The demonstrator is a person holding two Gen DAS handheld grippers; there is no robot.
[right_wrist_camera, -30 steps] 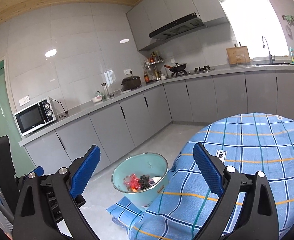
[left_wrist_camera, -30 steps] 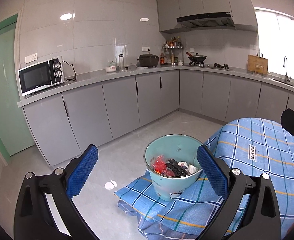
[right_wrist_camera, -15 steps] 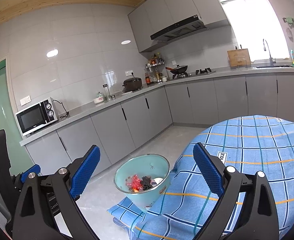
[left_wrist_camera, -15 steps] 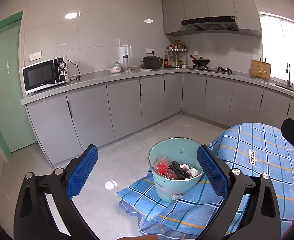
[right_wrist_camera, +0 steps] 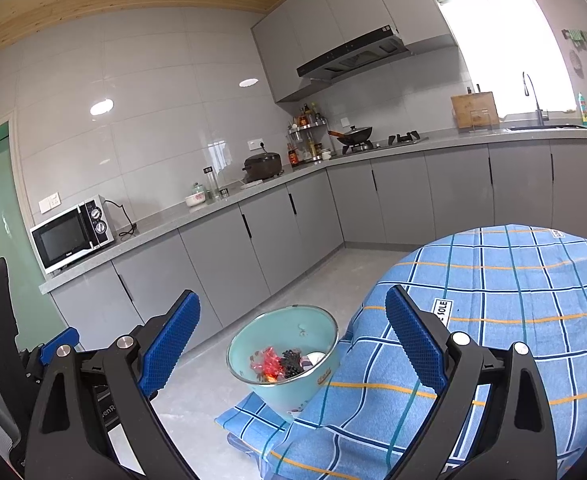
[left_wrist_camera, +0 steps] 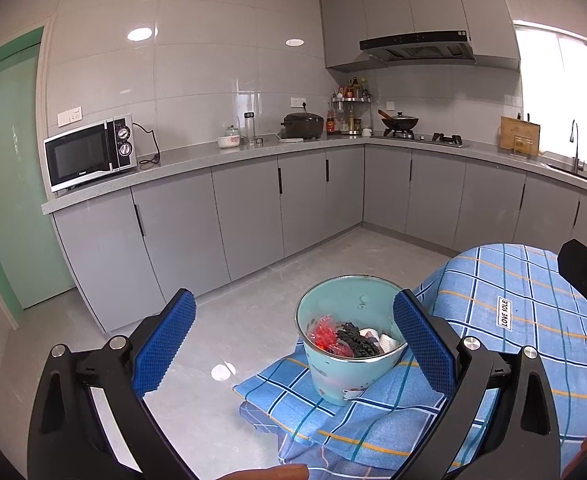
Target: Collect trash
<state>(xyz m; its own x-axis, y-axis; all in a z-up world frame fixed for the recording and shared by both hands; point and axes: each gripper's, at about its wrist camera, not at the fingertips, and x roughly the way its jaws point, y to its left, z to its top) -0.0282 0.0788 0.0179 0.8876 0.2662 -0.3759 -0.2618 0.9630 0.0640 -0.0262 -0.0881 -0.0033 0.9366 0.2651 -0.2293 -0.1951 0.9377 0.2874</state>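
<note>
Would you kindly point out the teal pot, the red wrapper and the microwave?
teal pot [left_wrist_camera: 335, 376]: left wrist view, outer wall.
red wrapper [left_wrist_camera: 323, 334]: left wrist view, its crumpled middle, inside the pot.
microwave [right_wrist_camera: 63, 240]: right wrist view, door glass.

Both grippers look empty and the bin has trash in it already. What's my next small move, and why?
Probably pan both down to scan for leftovers. The left hand-held gripper and right hand-held gripper are open and empty, the bin holds scraps, and the blue checked cloth shows none.

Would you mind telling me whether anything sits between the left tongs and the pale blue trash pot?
Nothing visible does. The left tongs are open and empty, and the trash pot stands beyond them on the blue checked cloth, with only open air between.
</note>
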